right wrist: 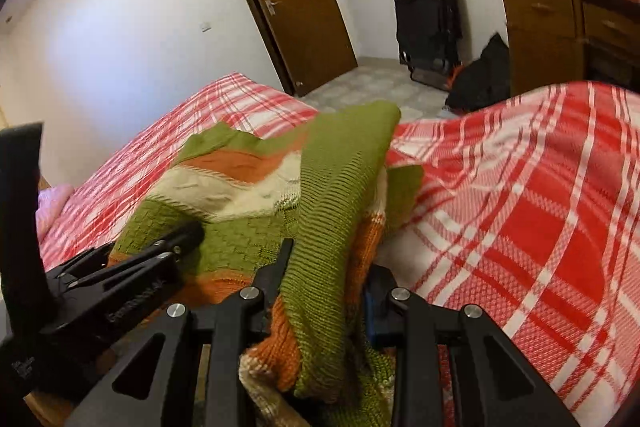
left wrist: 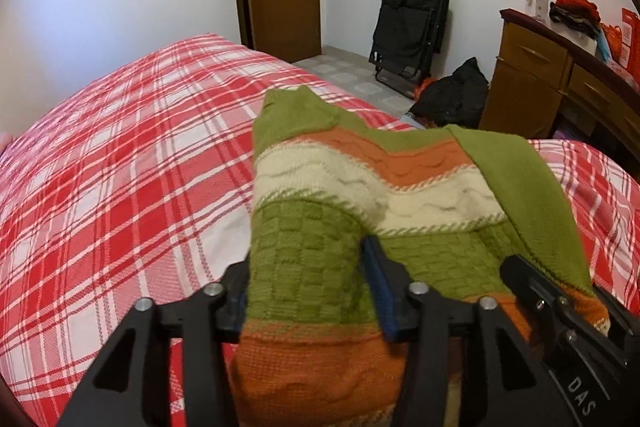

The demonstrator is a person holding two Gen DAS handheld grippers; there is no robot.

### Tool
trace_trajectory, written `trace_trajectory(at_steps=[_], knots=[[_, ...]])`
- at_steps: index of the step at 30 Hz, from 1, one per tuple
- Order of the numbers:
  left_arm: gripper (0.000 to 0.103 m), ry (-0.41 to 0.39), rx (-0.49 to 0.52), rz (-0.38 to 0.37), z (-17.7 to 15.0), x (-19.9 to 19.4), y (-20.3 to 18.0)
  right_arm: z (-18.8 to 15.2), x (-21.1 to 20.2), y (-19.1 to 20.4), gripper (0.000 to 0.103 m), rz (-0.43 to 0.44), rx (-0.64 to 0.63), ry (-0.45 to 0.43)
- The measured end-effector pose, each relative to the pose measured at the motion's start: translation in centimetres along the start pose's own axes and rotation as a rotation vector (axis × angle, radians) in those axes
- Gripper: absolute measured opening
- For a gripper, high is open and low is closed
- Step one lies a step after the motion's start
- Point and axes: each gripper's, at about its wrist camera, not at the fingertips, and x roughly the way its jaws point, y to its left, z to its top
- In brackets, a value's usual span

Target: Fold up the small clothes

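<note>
We see a bed (left wrist: 120, 155) covered by a red, pink and white plaid spread, filling the left and centre of the left wrist view and the right side of the right wrist view. On it, at centre, lies 1 knitted sweater (left wrist: 320, 195) in green, orange and cream bands, its far green end resting on the spread.

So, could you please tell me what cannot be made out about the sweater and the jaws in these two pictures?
- Left wrist view: the sweater has its near hem cut off by the bottom edge, and whether the left gripper presses on it is unclear, since the knit covers the pads.
- Right wrist view: the right gripper has its pads buried in bunched fabric.
- Right wrist view: the bedspread is motion-blurred.
- Both views: the sweater's underside is hidden.
</note>
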Motion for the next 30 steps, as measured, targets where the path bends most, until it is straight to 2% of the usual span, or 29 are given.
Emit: trace_trajectory(at_steps=[1, 6, 9, 11, 15, 17, 20, 24, 27, 30], knots=[[0.062, -0.002, 0.009, 0.008, -0.1, 0.0, -0.1, 0.0, 0.0, 0.0, 0.030, 0.004, 0.009, 0.004], [0.102, -0.015, 0.036, 0.150, -0.6, -1.1, 0.1, 0.1, -0.2, -0.5, 0.035, 0.020, 0.011, 0.038], [0.103, -0.012, -0.010, 0.153, -1.6, -2.7, 1.7, 0.5, -0.8, -1.9, 0.036, 0.044, 0.047, 0.057], [0.103, -0.012, -0.024, 0.154, -2.5, -3.8, 2.2, 0.5, -3.0, -1.6, 0.036, 0.023, 0.016, 0.026], [0.102, -0.023, -0.044, 0.185, -4.6, -6.0, 3.0, -0.6, -8.0, 0.9, 0.036, -0.045, -0.180, -0.101], [0.102, -0.021, -0.058, 0.199, -5.6, -6.9, 3.4, -1.5, -8.8, 2.1, 0.036, -0.039, -0.272, -0.107], [0.101, 0.006, -0.077, 0.229, -6.4, -7.3, 3.9, -3.2, -8.5, 3.0, 0.025, 0.024, -0.327, -0.047], [0.101, 0.042, -0.094, 0.240, -7.8, -7.7, 4.3, -4.9, -7.2, 2.9, 0.025, 0.015, -0.321, 0.044], [0.102, 0.062, -0.076, 0.252, -8.7, -7.8, 4.3, -6.0, -5.3, 1.1, 0.025, -0.014, -0.263, 0.157], [0.101, 0.084, -0.079, 0.262, -9.3, -8.1, 4.4, -6.2, -6.8, 0.6, 0.025, -0.008, -0.228, 0.146]])
